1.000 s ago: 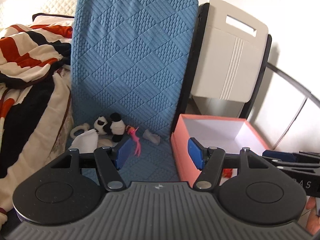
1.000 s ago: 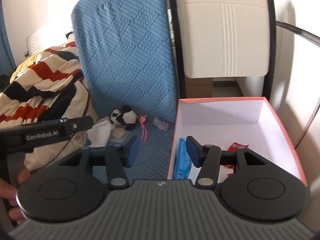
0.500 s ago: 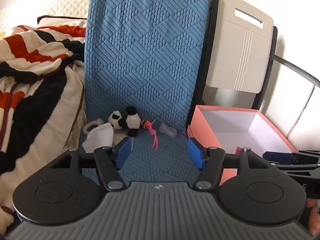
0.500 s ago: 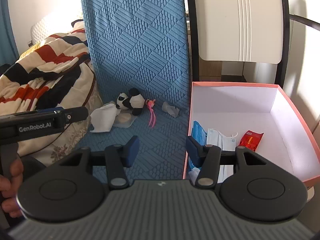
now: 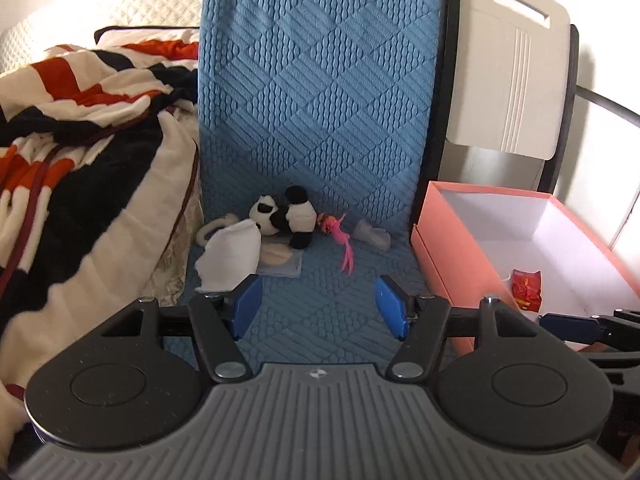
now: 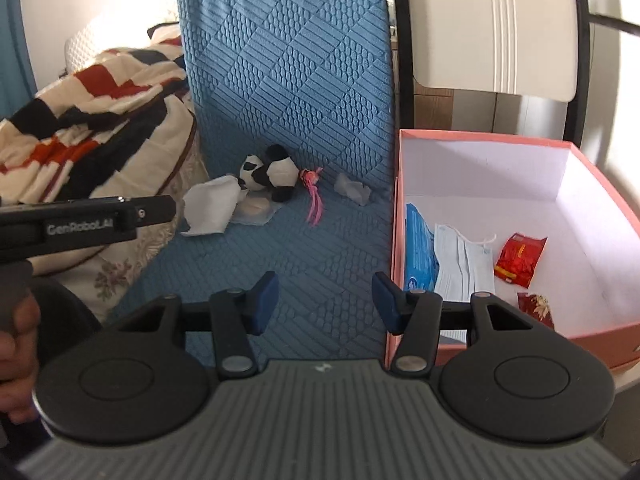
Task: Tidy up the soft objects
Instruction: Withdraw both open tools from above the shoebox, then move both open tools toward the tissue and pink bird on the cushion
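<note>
Blue quilted mat (image 5: 320, 120) over seat and back of a chair, striped blanket (image 5: 80, 128) at 9 o'clock, pink box (image 6: 472, 138) at 3 o'clock, white folded chair (image 6: 496, 28) behind at 1 o'clock.

Left gripper (image 5: 318, 304): jaws apart, nothing between, only mat under them. Right gripper (image 6: 324, 300): jaws also apart and empty, its right pad just before the near corner of the box.

Small pile at 12 o'clock, at foot of the mat back: panda plush (image 5: 286, 220), touching a white cloth (image 5: 230, 254) at its 8 o'clock; under both, a clear pouch with a pale pad (image 5: 280, 258). Pink tassel (image 5: 340, 238) just beside the panda at 3 o'clock, small clear wrap (image 5: 372, 234) a little further right, near the box wall. Already in the box: blue tissue pack (image 6: 418, 248), face mask (image 6: 460, 258), red packet (image 6: 518, 258), second red packet (image 6: 536, 308).

Judgement on handling: panda probably light and squashy, best taken across the round white body, not by a leg. Cloth limp, likely to hang and drag; pinch on the raised fold. Tassel thin, easy to miss; take at the knotted head. Pouch and wrap maybe slippery, better by an edge.
</note>
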`<state>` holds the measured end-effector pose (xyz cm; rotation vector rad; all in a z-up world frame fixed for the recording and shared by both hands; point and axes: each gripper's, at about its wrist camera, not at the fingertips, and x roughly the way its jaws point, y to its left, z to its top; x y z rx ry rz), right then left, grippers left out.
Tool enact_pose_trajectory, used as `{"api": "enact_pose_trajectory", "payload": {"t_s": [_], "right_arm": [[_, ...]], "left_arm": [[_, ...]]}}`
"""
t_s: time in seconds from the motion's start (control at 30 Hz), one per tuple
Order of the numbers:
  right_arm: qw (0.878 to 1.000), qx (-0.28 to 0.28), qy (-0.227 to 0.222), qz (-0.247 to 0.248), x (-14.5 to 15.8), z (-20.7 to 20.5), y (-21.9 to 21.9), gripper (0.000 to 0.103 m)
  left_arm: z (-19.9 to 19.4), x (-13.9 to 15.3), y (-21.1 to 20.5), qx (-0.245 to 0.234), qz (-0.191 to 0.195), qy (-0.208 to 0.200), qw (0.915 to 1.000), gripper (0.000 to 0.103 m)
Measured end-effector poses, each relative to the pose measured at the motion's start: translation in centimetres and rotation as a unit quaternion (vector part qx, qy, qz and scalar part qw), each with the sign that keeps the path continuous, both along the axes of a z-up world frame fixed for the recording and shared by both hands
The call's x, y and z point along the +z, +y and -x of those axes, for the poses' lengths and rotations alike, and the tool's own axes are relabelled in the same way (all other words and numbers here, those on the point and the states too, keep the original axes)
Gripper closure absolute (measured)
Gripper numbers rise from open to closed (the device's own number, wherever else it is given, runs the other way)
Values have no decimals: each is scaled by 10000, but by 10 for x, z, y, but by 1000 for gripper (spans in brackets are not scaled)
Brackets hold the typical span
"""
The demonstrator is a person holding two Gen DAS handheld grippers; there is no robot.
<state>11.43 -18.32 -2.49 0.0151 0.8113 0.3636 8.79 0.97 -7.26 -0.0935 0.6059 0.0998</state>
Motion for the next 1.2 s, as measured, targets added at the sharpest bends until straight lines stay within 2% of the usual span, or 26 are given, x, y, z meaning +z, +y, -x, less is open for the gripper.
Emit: {"api": "enact_pose_trajectory", "payload": {"t_s": [0.1, 0.4, 0.5, 0.63, 0.7, 0.9, 1.03, 1.2], "right_arm": [[9999, 45, 20, 102, -5, -1, 6, 48], [9997, 50, -33, 239, -11, -8, 17, 48], [9996, 84, -95, 250, -15, -13, 23, 48], [9992, 158, -109, 364, -24, -22, 35, 48], [9989, 175, -104, 432, -30, -28, 42, 48], [9994, 301, 52, 185, -43, -49, 49, 48], [9993, 328, 36, 177, -49, -63, 53, 48], [9988, 419, 105, 245, -59, -83, 59, 48]], "left_arm": [[-7, -8, 0, -31, -101, 97, 9999, 35], [-33, -40, 25, 205, 75, 399, 9990, 35], [-41, -44, 35, 302, 238, 413, 9984, 35], [-55, -52, 45, 341, 655, 548, 9958, 35], [-61, -54, 46, 318, 701, 583, 9953, 35], [-84, -61, 53, 466, 727, 636, 9942, 35], [-100, -70, 67, 654, 1101, 789, 9886, 35], [-117, -80, 81, 932, 1292, 918, 9830, 35]]}}
